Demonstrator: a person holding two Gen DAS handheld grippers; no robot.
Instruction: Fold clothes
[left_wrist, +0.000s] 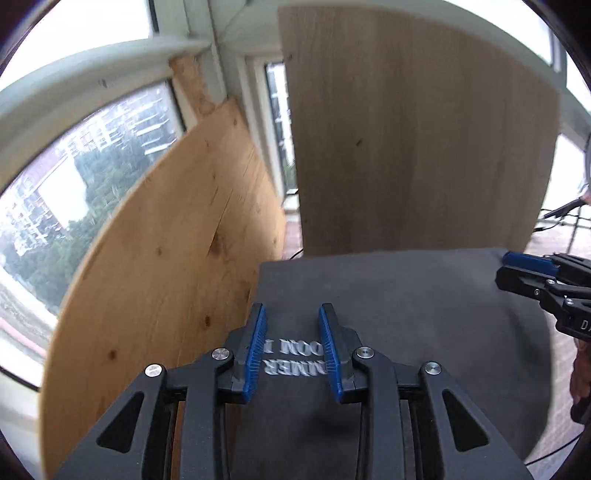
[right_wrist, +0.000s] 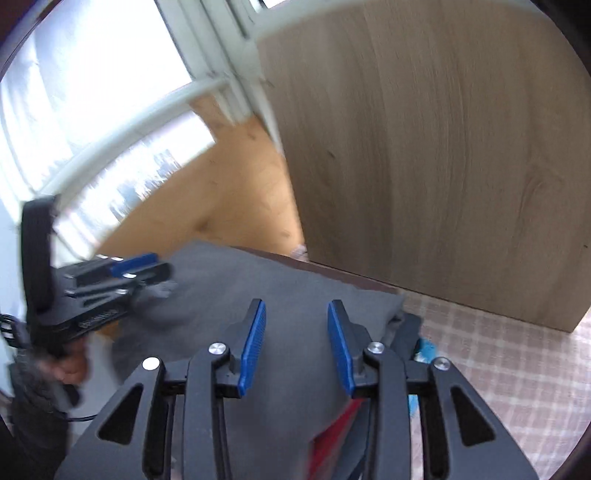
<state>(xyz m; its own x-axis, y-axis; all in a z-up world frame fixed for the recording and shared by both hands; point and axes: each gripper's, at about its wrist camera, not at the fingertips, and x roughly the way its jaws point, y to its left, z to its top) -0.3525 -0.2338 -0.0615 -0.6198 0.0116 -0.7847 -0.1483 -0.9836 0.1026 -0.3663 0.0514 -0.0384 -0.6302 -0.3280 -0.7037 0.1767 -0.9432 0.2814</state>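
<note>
While the dark grey T-shirt (left_wrist: 388, 291) lies flat at frame centre, left gripper (left_wrist: 291, 347) hangs above its white lettering (left_wrist: 291, 360), jaws apart, empty; right gripper (right_wrist: 295, 343) likewise spread, holding nothing.

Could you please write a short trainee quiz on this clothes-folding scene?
1. True or false: the left hand-held gripper is clamped on the dark grey folded garment with white lettering.
2. Which stands behind the garment? A) a tall pale wooden panel B) a metal shelf C) a curtain
3. Fill in: the pads on the right hand-held gripper are coloured ____.

Key: 1 false, both fingers are apart above the cloth; 2 A; 3 blue.
</note>
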